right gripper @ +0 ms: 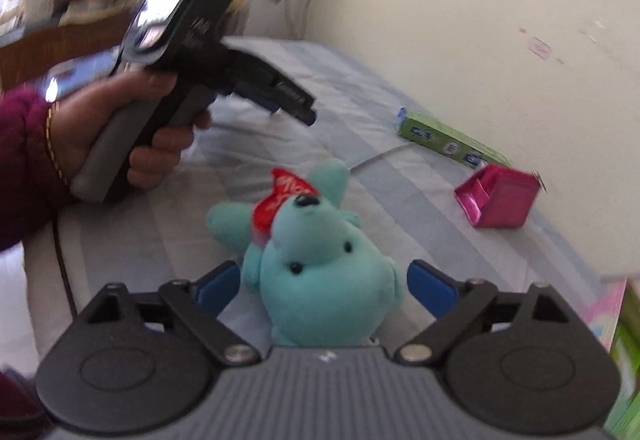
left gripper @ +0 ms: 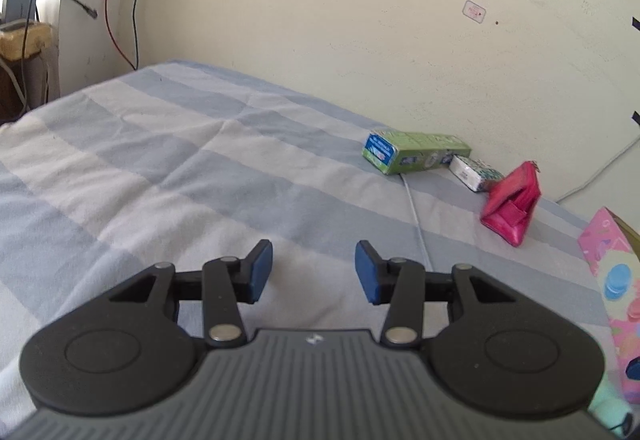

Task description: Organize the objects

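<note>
Right gripper (right gripper: 322, 286) is right on top of the teal stuffed bear (right gripper: 320, 268), and this is the relation that matters: the bear's head sits squarely between the 2 blue pads, jaws spread wide, a pad on each side of the head, and neither seems to be pressing on the plush, though the left one (right gripper: 216, 290) sits very close. The bear lies on its back on the bed (right gripper: 420, 240) near the front edge, body running straight away from the gripper toward the wall, red heart (right gripper: 280, 200) on its chest, legs pointing to the far side. So the long axis is in line with the gripper, and the head is the part on offer; closing now would, I judge, pinch the head across its width. Left gripper (left gripper: 314, 272), held in a hand (right gripper: 132, 128) with a dark red sleeve, hangs over the bed's left part with a gap between its pads and nothing in it, about as narrow as it goes. It points away from the bear, so the right one is plainly nearer. Further back along the wall edge lie a green box (right gripper: 448, 140) and a pink pouch (right gripper: 500, 202), well apart from both.
</note>
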`<state>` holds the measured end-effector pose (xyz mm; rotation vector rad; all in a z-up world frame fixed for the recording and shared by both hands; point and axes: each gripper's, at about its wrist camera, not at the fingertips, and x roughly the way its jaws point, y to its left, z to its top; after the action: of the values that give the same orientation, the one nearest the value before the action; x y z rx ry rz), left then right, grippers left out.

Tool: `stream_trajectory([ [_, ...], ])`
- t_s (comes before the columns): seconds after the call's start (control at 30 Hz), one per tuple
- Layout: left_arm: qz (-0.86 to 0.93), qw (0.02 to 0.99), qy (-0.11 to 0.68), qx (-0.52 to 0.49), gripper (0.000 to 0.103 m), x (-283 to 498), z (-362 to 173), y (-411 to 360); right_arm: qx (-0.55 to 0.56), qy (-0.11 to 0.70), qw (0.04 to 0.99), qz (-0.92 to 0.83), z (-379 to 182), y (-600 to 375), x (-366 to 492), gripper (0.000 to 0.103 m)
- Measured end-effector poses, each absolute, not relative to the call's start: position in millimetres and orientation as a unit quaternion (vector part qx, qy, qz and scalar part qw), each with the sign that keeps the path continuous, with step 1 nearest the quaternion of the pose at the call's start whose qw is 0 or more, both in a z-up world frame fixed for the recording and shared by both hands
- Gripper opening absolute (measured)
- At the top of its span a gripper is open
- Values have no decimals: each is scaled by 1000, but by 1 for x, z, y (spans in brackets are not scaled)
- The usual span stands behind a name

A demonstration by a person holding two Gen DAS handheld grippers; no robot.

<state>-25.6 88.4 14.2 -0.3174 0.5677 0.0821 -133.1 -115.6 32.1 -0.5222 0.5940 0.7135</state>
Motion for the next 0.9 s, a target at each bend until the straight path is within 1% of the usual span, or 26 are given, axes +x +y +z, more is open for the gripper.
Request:
stream_trajectory([
  [0.07, 28, 944, 276, -176, 47, -42, 18, 86, -187, 271, 883, 334, 35, -137, -141, 94],
  [0.17, -19, 945, 254, -203, 47, -74, 29, 82, -106, 277, 895, 334, 32, -167, -147, 94],
  [0.3, -75, 956, 229, -166, 47, -105, 45, 59, -61, 294, 891, 340, 23, -186, -146, 92],
  [0.4, -122, 948, 238, -175, 48, -110, 46, 45, -46, 301, 889, 342, 20, -189, -145, 89],
  [0.43, -136, 944, 240, -178, 50, -111, 45, 40, -44, 302, 888, 344, 19, -188, -143, 89],
  [0.47, -150, 942, 240, -180, 55, -113, 44, 36, -45, 301, 888, 345, 17, -187, -144, 89],
  [0.5, -159, 942, 236, -178, 66, -115, 44, 31, -48, 300, 888, 344, 16, -186, -146, 89],
  [0.53, -167, 944, 227, -172, 72, -118, 44, 27, -51, 300, 889, 343, 15, -185, -145, 89],
  [0.63, -180, 948, 216, -147, 72, -119, 44, 16, -49, 302, 888, 343, 10, -187, -148, 88],
  [0.77, -201, 941, 216, -167, 72, -120, 43, 20, -44, 301, 889, 342, 10, -187, -145, 88],
  [0.83, -204, 943, 211, -157, 82, -124, 44, 17, -43, 300, 889, 342, 10, -186, -144, 88],
  [0.9, -200, 946, 211, -145, 83, -123, 41, 13, -46, 298, 890, 342, 10, -184, -143, 88],
])
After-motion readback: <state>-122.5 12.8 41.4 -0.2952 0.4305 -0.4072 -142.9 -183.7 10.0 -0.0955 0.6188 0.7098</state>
